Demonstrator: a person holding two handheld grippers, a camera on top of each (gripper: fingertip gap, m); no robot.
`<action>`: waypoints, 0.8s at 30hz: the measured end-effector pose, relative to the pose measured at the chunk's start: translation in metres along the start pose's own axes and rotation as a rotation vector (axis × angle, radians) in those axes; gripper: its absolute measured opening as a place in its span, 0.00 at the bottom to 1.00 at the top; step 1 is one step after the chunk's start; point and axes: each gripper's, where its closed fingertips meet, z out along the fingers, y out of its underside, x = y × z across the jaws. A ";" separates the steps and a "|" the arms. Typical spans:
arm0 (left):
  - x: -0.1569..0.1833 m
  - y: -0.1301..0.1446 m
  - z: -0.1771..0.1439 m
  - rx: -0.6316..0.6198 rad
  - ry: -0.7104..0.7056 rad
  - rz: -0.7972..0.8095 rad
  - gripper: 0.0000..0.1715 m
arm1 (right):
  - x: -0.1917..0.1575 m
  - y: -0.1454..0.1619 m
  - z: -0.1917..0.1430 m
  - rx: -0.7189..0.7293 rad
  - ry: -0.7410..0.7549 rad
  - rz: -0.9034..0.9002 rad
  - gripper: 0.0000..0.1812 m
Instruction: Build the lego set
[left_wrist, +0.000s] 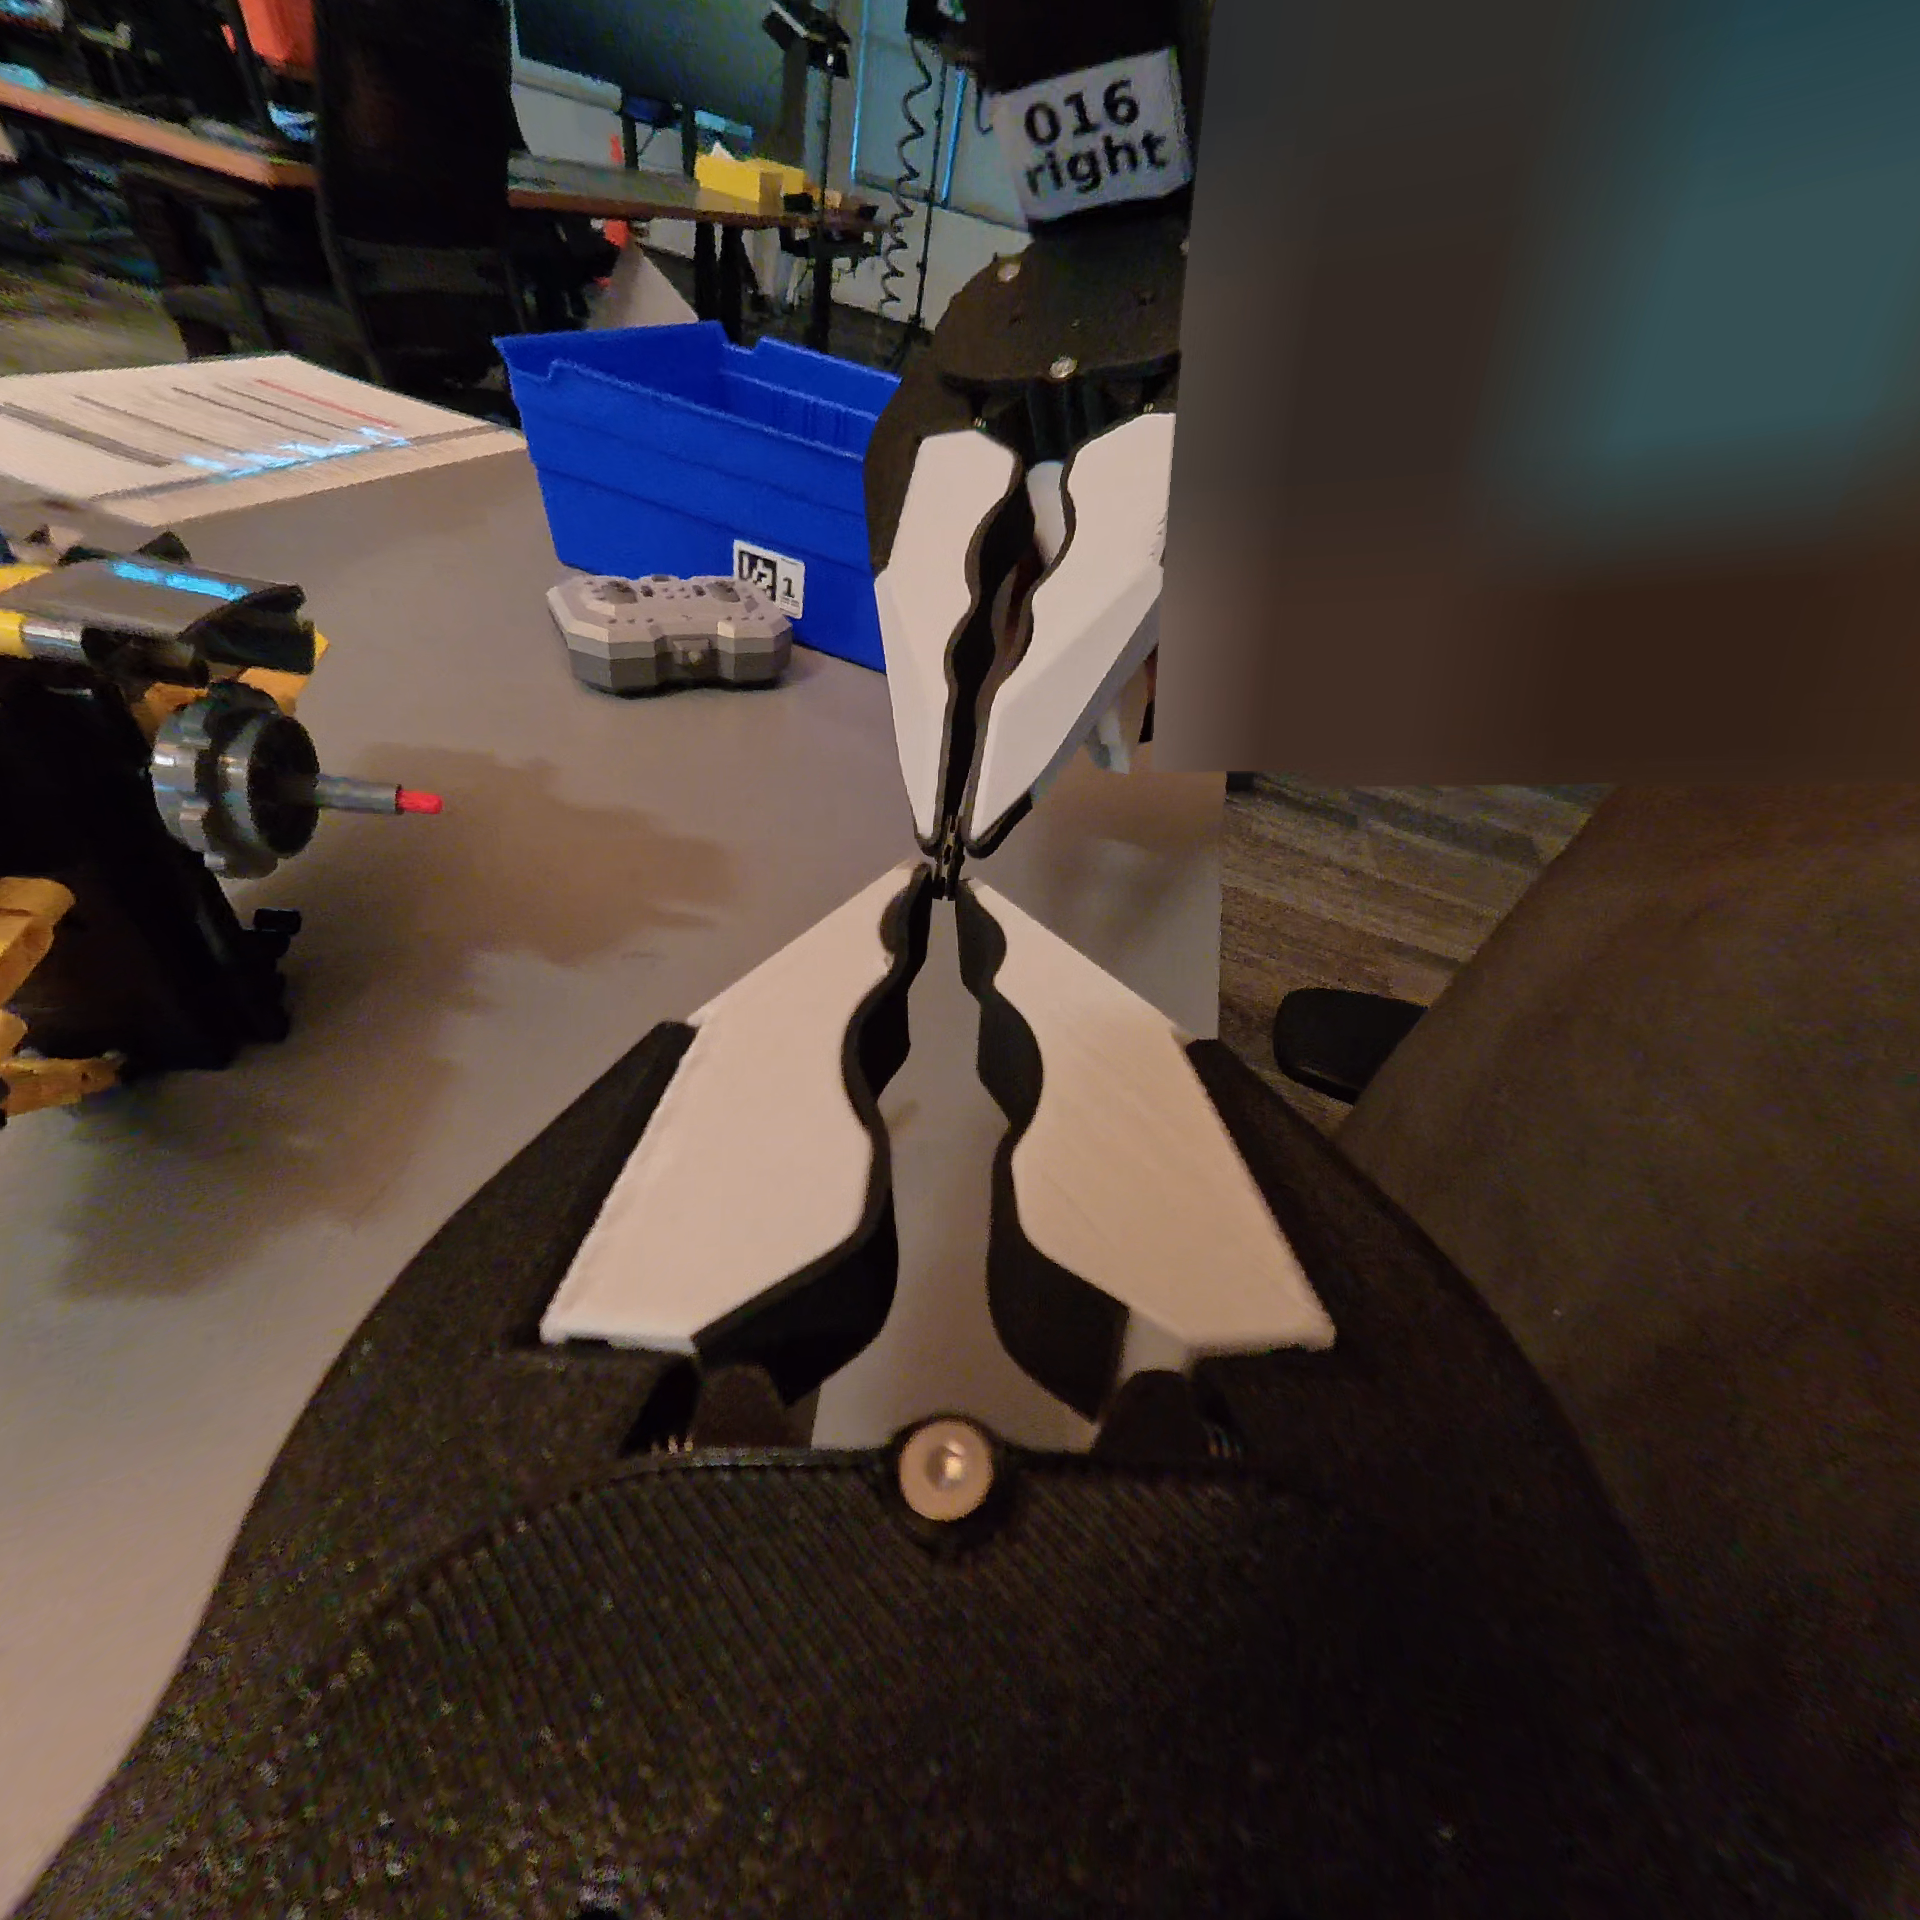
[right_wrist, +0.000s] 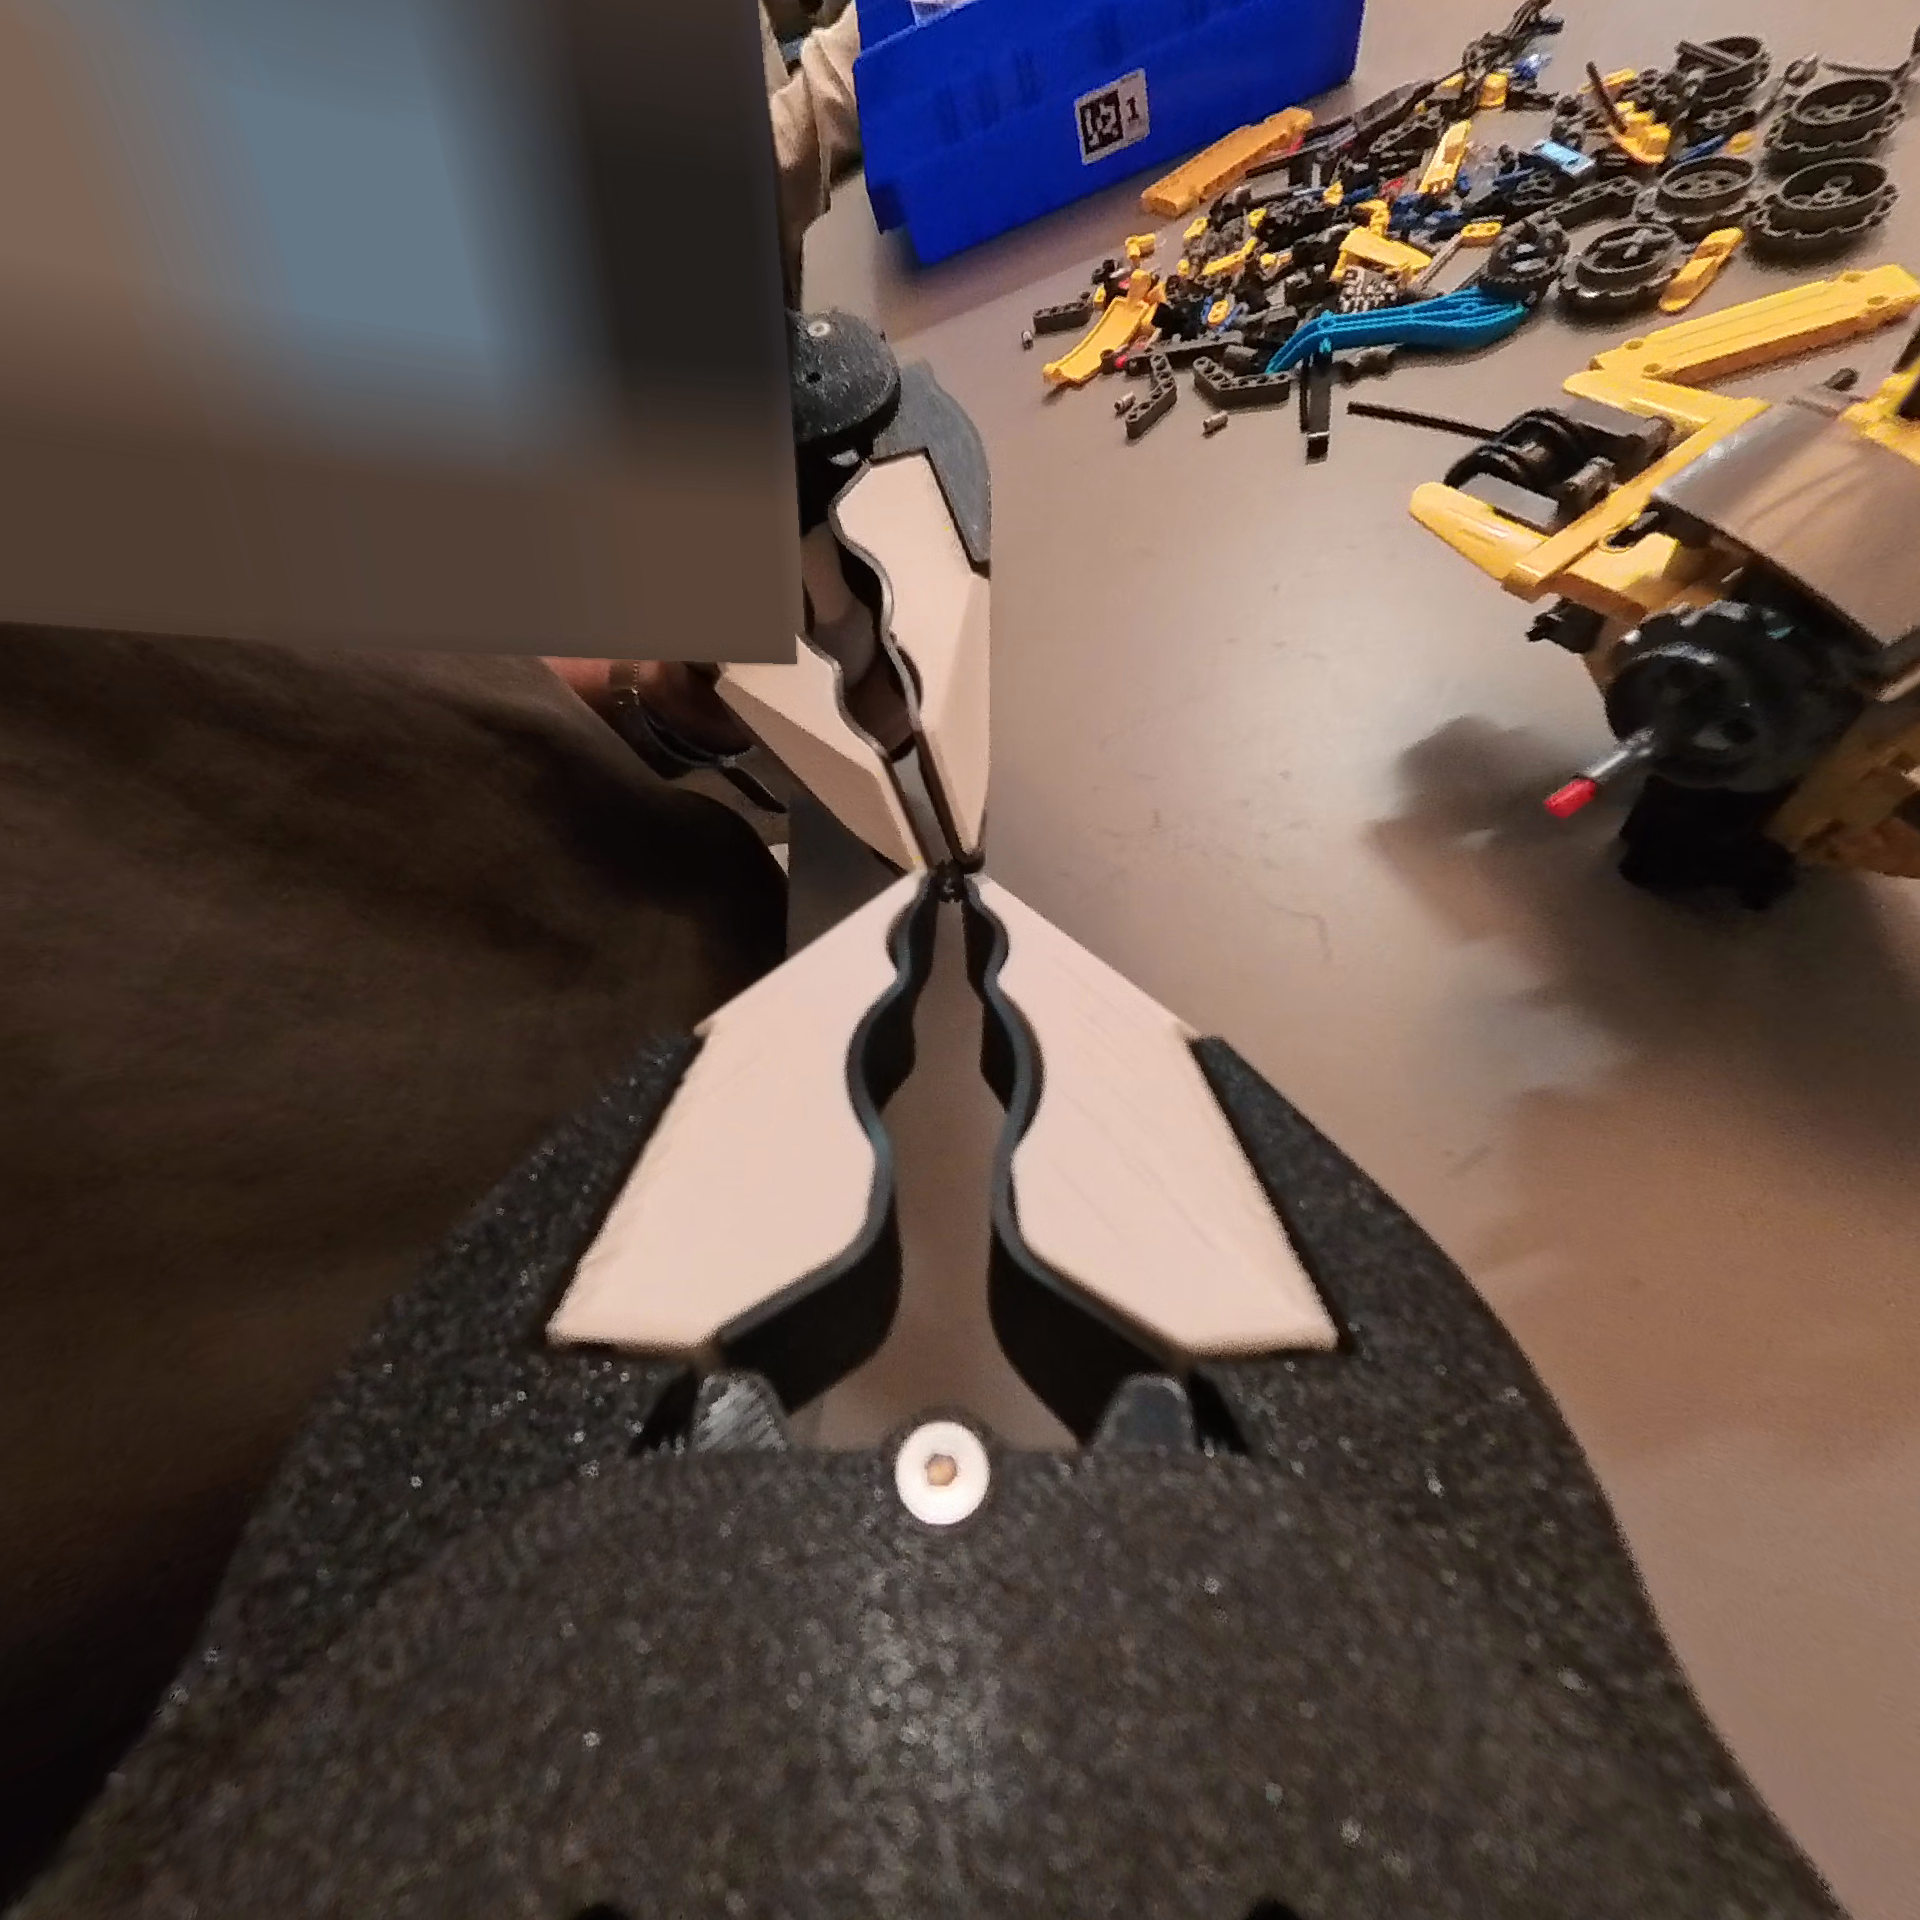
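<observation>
Fingertips of left gripper (left_wrist: 943, 883) and right gripper (right_wrist: 948, 883) meet, both pinching one tiny black piece (right_wrist: 951, 871).
Grey table (right_wrist: 1247, 675) lies bare beneath; yellow model (right_wrist: 1714, 582) stands well aside.

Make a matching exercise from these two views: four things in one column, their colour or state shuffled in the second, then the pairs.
Things:
1. bin
2. remote control
3. axle tip on the model vehicle
4. left gripper

Colour or state:
A. red
B. shut on a small black part
C. blue
D. grey

Pairs: 1-C, 2-D, 3-A, 4-B
</observation>
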 end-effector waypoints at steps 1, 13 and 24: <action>-0.002 0.003 0.000 -0.009 -0.005 -0.015 0.02 | 0.002 0.002 0.001 -0.020 0.010 0.006 0.02; -0.032 0.077 0.011 -0.389 -0.212 0.065 0.11 | 0.039 0.064 0.010 -0.610 0.248 -0.274 0.02; -0.032 0.094 0.017 -0.511 -0.303 0.247 0.13 | 0.046 0.083 0.022 -0.744 0.166 -0.267 0.02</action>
